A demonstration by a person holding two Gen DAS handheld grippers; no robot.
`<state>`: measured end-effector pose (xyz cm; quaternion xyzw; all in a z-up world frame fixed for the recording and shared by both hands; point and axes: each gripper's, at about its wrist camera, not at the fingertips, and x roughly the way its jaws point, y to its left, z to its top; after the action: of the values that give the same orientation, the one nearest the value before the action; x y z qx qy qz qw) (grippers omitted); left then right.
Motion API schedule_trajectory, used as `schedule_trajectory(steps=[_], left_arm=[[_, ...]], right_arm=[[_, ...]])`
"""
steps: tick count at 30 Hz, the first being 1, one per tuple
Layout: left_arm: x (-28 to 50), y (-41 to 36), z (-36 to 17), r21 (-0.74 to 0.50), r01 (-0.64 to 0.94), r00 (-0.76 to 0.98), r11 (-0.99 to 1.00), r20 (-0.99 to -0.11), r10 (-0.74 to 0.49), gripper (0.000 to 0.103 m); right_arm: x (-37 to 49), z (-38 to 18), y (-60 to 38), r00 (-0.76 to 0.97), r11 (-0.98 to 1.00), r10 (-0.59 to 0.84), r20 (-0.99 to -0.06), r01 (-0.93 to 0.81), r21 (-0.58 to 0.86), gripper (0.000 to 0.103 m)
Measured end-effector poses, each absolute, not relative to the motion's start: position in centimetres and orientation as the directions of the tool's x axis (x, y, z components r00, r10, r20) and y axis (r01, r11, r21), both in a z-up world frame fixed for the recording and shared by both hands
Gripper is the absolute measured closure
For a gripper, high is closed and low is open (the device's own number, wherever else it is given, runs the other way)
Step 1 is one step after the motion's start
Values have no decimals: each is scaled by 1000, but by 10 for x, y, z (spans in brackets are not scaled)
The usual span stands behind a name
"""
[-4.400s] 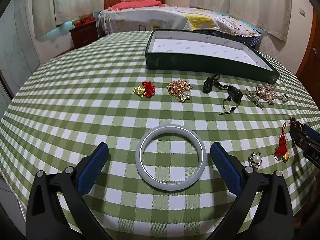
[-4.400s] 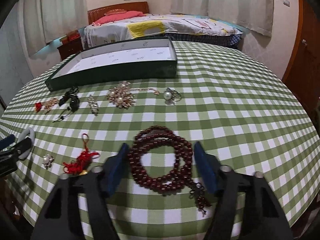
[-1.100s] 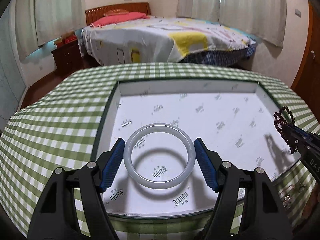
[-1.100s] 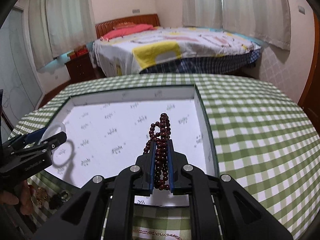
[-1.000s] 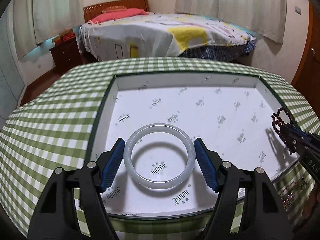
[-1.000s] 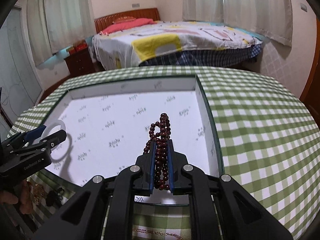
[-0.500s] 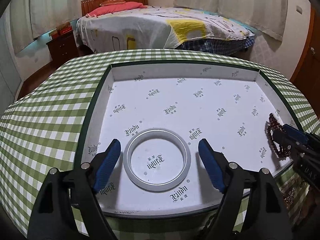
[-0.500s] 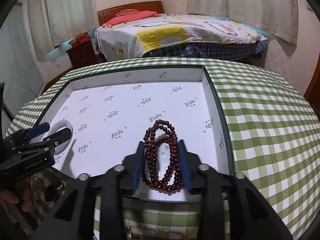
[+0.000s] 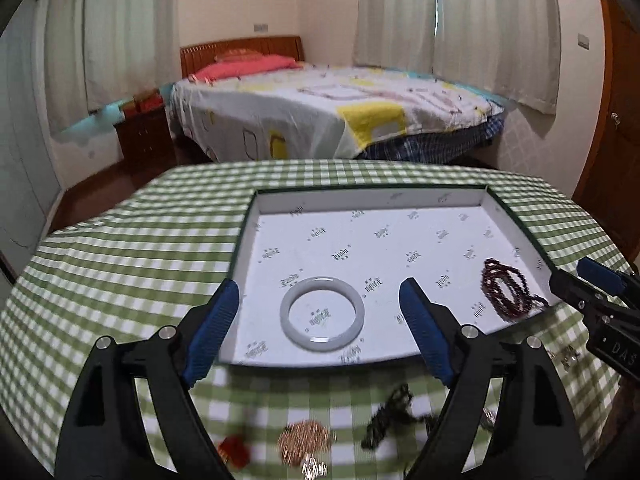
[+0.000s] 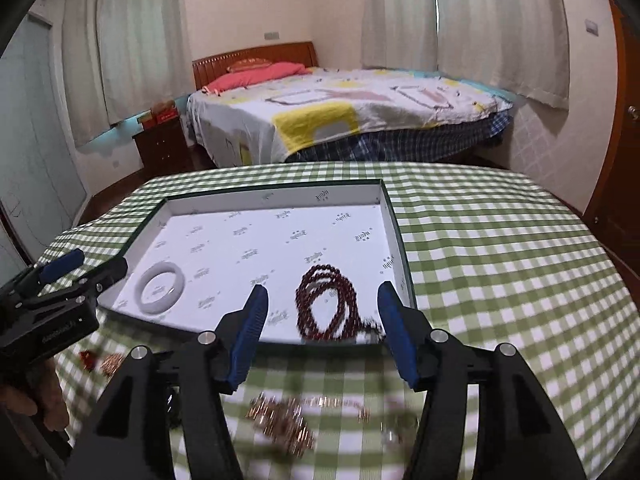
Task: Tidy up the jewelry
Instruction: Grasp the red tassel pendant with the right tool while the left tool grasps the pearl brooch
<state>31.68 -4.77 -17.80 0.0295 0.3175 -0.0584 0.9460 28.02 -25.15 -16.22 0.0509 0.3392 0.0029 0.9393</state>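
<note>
A pale grey bangle (image 9: 286, 314) lies flat in the near left of the white-lined, green-edged tray (image 9: 360, 200). My left gripper (image 9: 318, 284) hangs open above and in front of it, its pads well clear of the ring. A dark red bead string (image 10: 320, 269) rests coiled in the tray's near right corner. My right gripper (image 10: 323, 289) is over it with its jaws opening, and the blue pads touch nothing. Each gripper shows in the other's view: the right gripper (image 9: 570, 274) and the left gripper (image 10: 100, 262).
Blurred jewelry lies on the green checked tablecloth (image 9: 120, 260) in front of the tray: a gold chain cluster (image 9: 306, 444), a red charm (image 9: 236, 450), a dark pendant (image 9: 390, 412) and a gold brooch (image 10: 284, 420). A bed (image 9: 320, 112) stands beyond the round table.
Both grippers have let go: the bangle and the bead string dropped from the pads onto the tray floor. Both grippers then opened wider and drew back and up.
</note>
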Motion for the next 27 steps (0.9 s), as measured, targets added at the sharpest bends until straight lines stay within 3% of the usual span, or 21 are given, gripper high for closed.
schedule_trajectory(steps=[10, 27], left_arm=[[239, -25, -167, -12, 59, 817, 998, -574, -55, 22], [159, 3, -202, 35, 1, 792, 999, -611, 21, 22]], right_arm=[[191, -161, -230, 799, 997, 35, -600, 10, 72, 47], [125, -205, -195, 753, 994, 101, -650, -103, 34, 52]])
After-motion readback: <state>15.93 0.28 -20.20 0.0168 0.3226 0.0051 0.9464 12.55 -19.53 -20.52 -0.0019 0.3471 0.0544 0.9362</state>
